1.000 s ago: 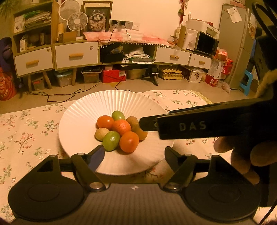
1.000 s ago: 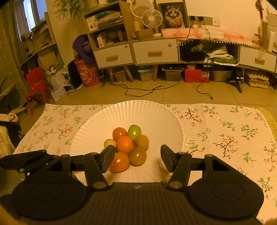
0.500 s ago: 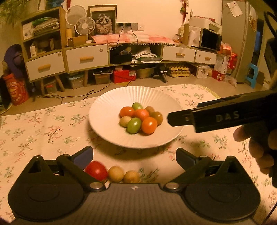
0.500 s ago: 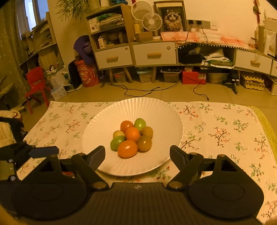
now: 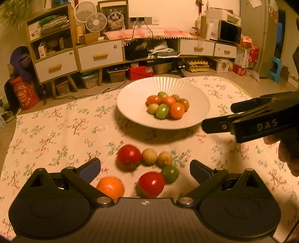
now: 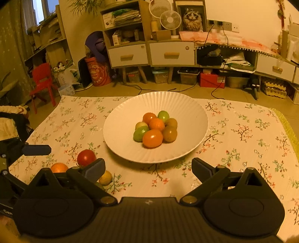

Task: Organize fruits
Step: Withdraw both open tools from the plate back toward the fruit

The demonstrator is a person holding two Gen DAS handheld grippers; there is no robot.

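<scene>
A white fluted plate (image 5: 130, 110) stands in the upper centre of the left wrist view and at mid-frame of the right wrist view (image 6: 119, 138), on a floral tablecloth (image 5: 56, 130) covering the worktop. Heaped fruits (image 5: 167, 107) fill the plate's centre, touching one another: orange, green and brownish pieces, eight in all as counted in the right wrist view (image 6: 155, 129). Six loose fruits lie on the cloth below the plate in the left wrist view, apart from it: a red tomato (image 5: 129, 156), two tan fruits (image 5: 149, 156) (image 5: 164, 158) in a row beside it, a green fruit (image 5: 170, 173), a second red tomato (image 5: 151, 184) and an orange fruit (image 5: 110, 187) nearest the lower edge. The left gripper (image 5: 145, 168) hangs over these loose fruits with its jaws spread wide, holding nothing; the second tomato and the green fruit sit between the finger tips in the picture. The right gripper (image 6: 148, 167) points at the plate's near rim, jaws likewise spread wide and empty; it enters the left wrist view from the right edge (image 5: 233, 117), beside the plate. A cabinet with white drawers (image 6: 149, 54), two small fans (image 6: 165, 13) and a cat picture (image 6: 191, 16) occupy the upper background.
</scene>
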